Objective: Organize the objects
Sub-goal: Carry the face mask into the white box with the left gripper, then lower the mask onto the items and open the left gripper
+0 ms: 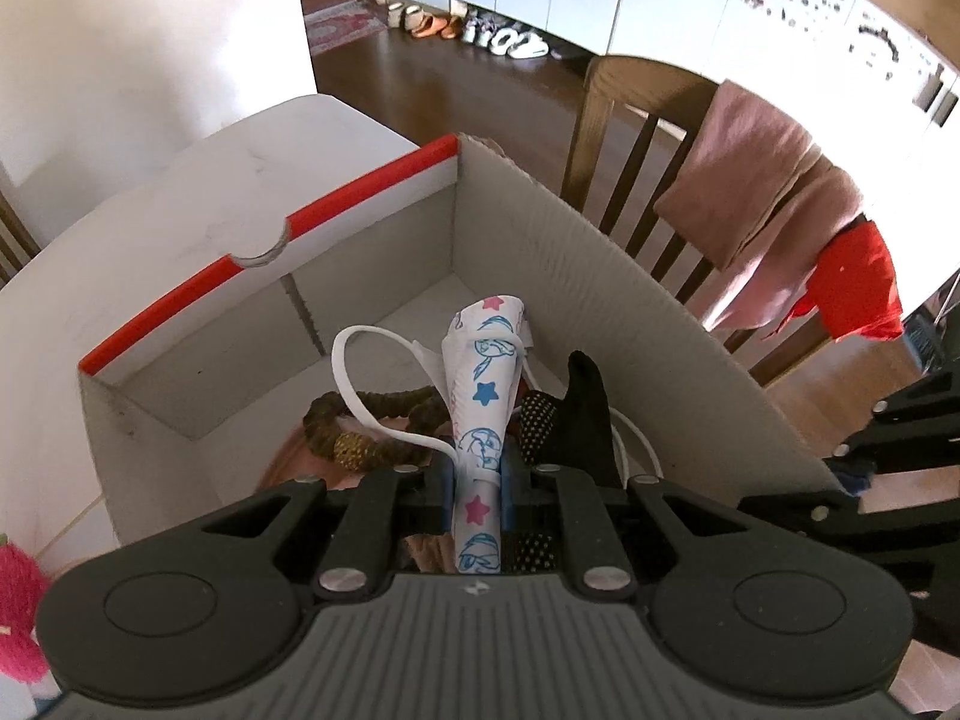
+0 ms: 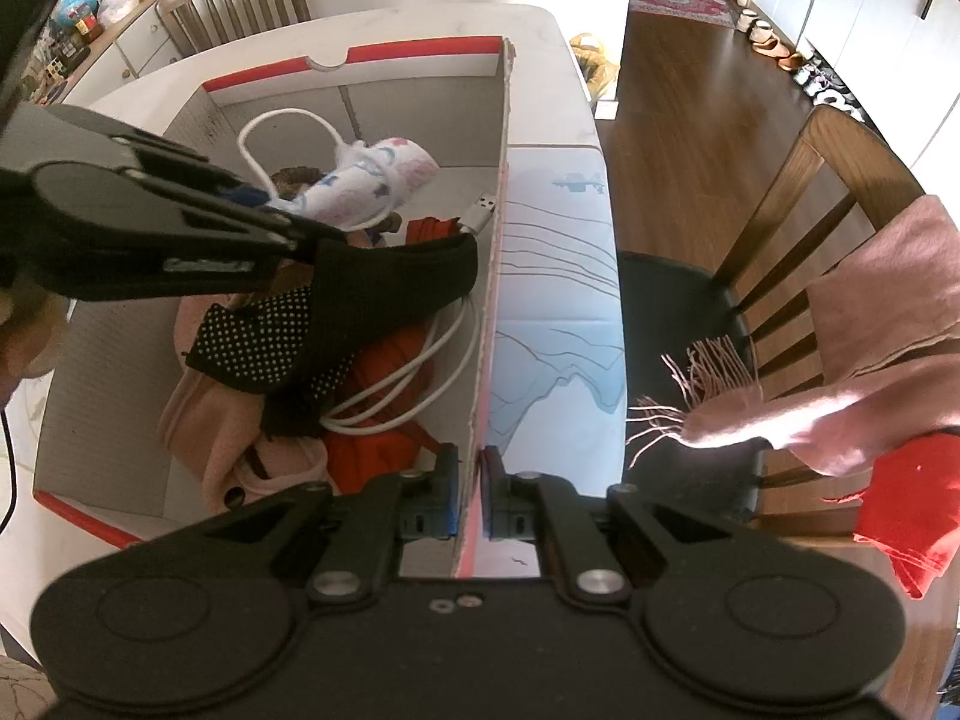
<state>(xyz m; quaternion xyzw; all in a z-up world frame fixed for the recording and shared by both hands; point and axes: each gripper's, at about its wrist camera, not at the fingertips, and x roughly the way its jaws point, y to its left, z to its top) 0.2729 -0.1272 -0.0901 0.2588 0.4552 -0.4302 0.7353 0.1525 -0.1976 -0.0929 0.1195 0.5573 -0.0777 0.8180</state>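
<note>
My left gripper (image 1: 477, 483) is shut on a rolled white cloth with blue and pink star prints (image 1: 483, 384) and holds it over the open cardboard box (image 1: 336, 276). The same cloth (image 2: 372, 180) shows in the right wrist view above the box's contents. My right gripper (image 2: 470, 495) is shut on the box's right wall (image 2: 493, 276), one pad inside and one outside. Inside the box lie a black dotted sock (image 2: 336, 312), a white cable (image 2: 396, 396), a red cloth (image 2: 378, 444), a pink garment (image 2: 204, 414) and a brown braided ring (image 1: 360, 426).
The box stands on a white table (image 1: 180, 192). A wooden chair (image 2: 798, 228) draped with a pink scarf (image 2: 864, 348) and red cloth (image 2: 912, 504) stands right of the table. A pink fuzzy object (image 1: 18, 612) lies at the left. Shoes line the far floor (image 1: 480, 30).
</note>
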